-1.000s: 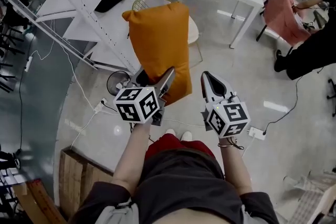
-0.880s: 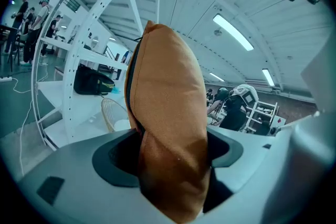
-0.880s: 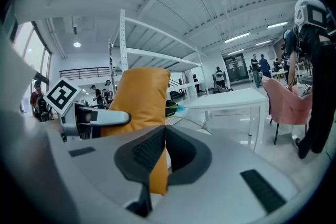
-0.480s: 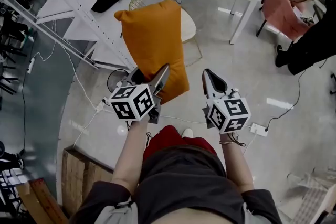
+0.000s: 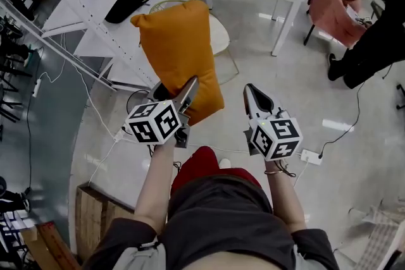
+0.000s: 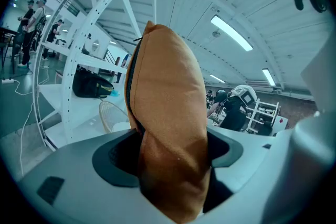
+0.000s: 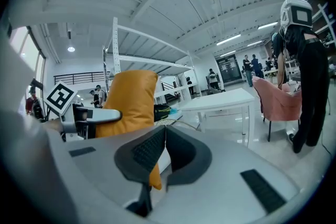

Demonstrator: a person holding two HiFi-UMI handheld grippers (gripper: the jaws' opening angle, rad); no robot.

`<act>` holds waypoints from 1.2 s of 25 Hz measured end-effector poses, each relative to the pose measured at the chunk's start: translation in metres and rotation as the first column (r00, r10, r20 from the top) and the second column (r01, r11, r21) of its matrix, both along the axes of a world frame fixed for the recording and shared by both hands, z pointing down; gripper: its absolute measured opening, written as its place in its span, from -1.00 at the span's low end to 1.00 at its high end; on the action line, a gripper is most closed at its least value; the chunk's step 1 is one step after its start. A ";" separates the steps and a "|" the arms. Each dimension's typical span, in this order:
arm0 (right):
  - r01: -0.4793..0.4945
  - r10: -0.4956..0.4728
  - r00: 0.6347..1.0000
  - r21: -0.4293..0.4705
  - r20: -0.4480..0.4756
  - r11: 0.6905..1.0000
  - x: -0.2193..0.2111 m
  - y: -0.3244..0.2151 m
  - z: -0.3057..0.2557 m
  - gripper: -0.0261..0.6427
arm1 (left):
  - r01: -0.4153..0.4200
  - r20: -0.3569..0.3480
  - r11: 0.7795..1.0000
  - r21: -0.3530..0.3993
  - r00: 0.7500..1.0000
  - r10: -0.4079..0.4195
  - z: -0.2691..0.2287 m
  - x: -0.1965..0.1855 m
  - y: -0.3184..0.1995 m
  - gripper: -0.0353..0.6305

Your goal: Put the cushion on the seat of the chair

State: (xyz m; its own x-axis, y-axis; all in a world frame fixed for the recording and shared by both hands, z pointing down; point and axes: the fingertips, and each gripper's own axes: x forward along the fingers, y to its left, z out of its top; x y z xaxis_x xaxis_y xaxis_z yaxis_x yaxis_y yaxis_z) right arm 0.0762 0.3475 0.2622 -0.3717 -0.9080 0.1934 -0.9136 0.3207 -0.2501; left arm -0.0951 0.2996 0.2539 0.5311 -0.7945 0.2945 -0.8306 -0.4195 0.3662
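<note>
While the left tool [image 5: 174, 93] clamps the bottom end of the plump orange fabric cushion [image 5: 177, 50], its jaws spread wide around the bunched stuffing, the cushion stands up off that tool like a flag. Its long axis runs up and away from the jaws, straight towards the wire-backed chair with the pale round seat [image 5: 219, 40]. And that's the line that matters here! The cushion is in the air on the near side of the chair. In the head view its far end overlaps the chair's wire back, and the seat shows bare just off the cushion's right edge. No contact with the seat that I can see. The left gripper view confirms the grip, with orange cloth filling the gap between the pads and pinched in hard at the waist. The right tool [image 5: 251, 93] sits on the near side of the chair too, off to the cushion's right and apart from it, jaws pressed together on nothing. Both hands look about equally far from the chair, but the left one has the load, so I'd say it's the left hand's move. It needs to carry forward and a touch right, then tip the cushion from upright to flat so its broad face lands on the seat.
</note>
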 end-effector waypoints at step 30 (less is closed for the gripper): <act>-0.038 0.038 0.999 -0.009 -0.006 0.999 0.017 -0.074 0.007 -0.87 | 0.004 -0.030 1.000 -0.018 1.000 -0.005 0.015 0.001 -0.089 0.21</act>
